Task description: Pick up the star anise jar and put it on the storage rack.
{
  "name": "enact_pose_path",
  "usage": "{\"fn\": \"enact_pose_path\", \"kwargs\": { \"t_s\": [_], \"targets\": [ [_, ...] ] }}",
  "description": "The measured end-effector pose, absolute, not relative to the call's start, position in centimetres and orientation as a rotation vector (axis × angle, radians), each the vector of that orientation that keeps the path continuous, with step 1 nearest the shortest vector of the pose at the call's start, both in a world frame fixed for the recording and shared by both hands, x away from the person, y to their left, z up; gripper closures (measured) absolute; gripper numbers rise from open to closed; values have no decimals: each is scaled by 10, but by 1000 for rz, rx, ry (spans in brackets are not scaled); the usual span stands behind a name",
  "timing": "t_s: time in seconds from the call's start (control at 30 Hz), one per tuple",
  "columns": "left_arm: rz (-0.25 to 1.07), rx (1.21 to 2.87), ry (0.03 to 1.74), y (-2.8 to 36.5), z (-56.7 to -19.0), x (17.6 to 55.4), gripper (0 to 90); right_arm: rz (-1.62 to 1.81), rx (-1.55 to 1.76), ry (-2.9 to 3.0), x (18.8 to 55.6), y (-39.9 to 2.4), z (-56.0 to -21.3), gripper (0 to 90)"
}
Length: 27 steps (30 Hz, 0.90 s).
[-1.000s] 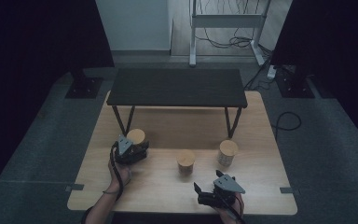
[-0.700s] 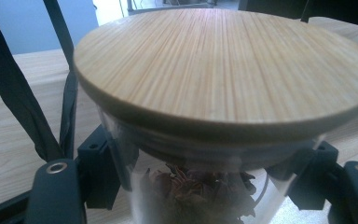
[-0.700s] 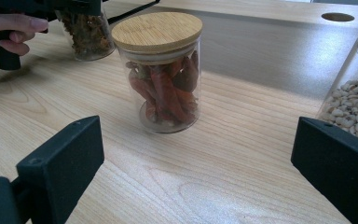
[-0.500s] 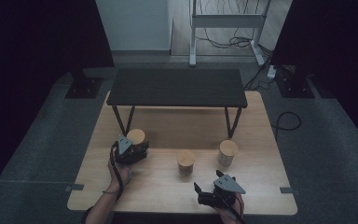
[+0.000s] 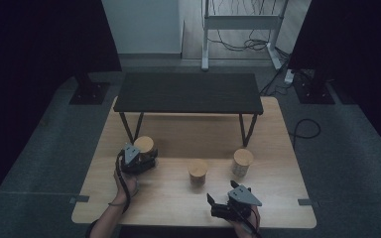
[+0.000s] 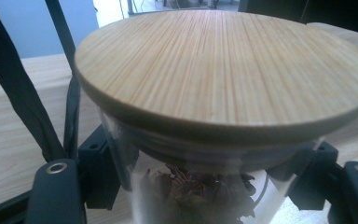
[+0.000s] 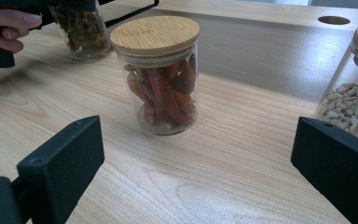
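Star-anise jar (image 6: 200, 186) is clamped by left gripper (image 5: 141, 159), left of chili jar (image 7: 161, 77). Right gripper (image 5: 228, 206) is held wide open, nothing gripped, just before chili jar.

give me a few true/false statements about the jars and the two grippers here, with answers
1. The left gripper is shut on the jar of star anise. True.
2. The right gripper grips the jar of dried chillies. False: its fingers stand open, apart from that jar.
3. All three jars carry bamboo lids. True.
4. The jar of white beans lies on its side. False: it stands upright.
5. The jars stand on top of the small black bench. False: they stand on the wooden table.
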<state>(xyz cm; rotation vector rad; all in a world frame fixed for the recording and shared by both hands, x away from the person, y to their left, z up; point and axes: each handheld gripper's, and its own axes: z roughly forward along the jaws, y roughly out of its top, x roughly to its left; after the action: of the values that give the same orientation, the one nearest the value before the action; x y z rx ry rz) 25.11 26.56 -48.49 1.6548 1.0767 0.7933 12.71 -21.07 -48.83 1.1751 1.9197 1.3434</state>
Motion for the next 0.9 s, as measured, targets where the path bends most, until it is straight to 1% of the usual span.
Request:
{"fn": "enact_pose_path", "kwargs": {
  "t_s": [0.33,0.9],
  "targets": [
    [801,1660,1032,265,-478,245,264,1342,1174,1923,127,-210,-488,20],
    [792,1639,1045,270,-471,240,264,1349,1161,1925,127,-211,-489,20]
  ]
}}
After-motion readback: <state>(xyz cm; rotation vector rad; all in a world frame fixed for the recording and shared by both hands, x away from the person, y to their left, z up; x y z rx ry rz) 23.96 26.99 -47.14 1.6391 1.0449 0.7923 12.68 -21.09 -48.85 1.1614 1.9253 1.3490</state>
